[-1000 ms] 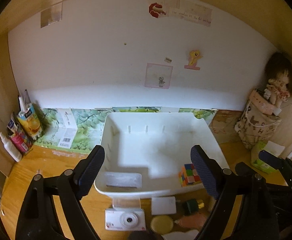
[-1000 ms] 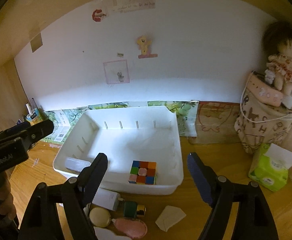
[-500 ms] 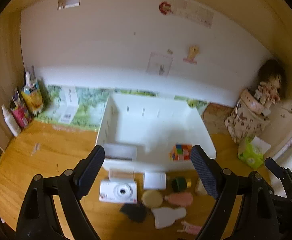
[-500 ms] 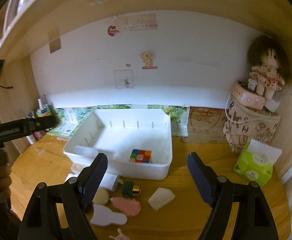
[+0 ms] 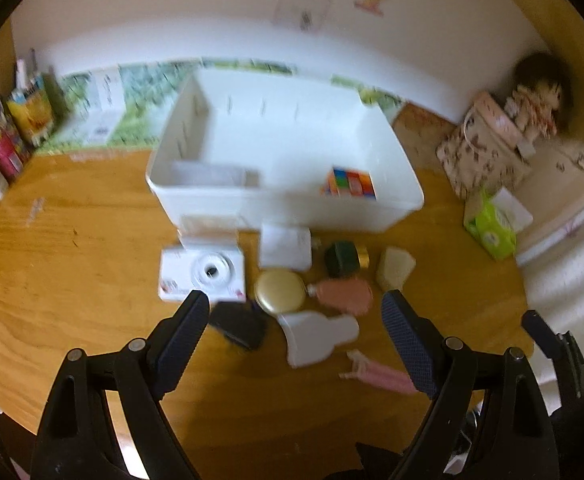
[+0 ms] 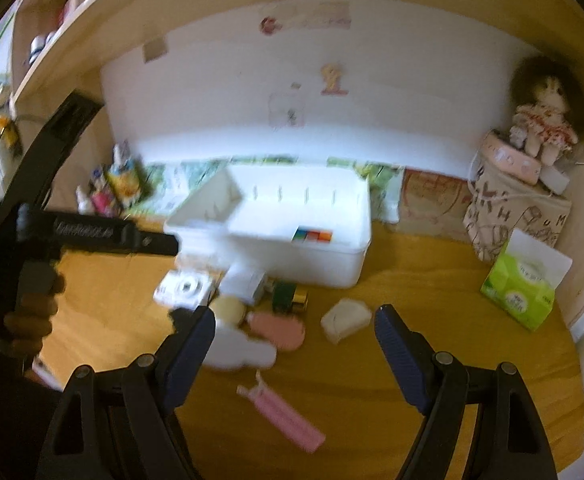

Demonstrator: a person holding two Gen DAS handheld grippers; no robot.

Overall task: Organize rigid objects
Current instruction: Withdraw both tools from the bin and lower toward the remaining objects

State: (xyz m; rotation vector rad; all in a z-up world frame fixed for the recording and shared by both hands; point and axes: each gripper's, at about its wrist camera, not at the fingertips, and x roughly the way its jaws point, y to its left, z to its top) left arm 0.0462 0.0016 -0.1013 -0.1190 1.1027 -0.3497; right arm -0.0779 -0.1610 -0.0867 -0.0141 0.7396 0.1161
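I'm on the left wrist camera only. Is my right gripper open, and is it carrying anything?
Observer: The right gripper is open, with nothing between its fingers.
Operator: A pink clip is half hidden behind one finger in my view. How does it lie?
Observer: The pink clip lies flat on the desk, apart from the other loose items and nearest the right camera.
Operator: What's behind my own camera?
Observer: A hand wraps the handle of the left gripper, at the left edge of the right wrist view.
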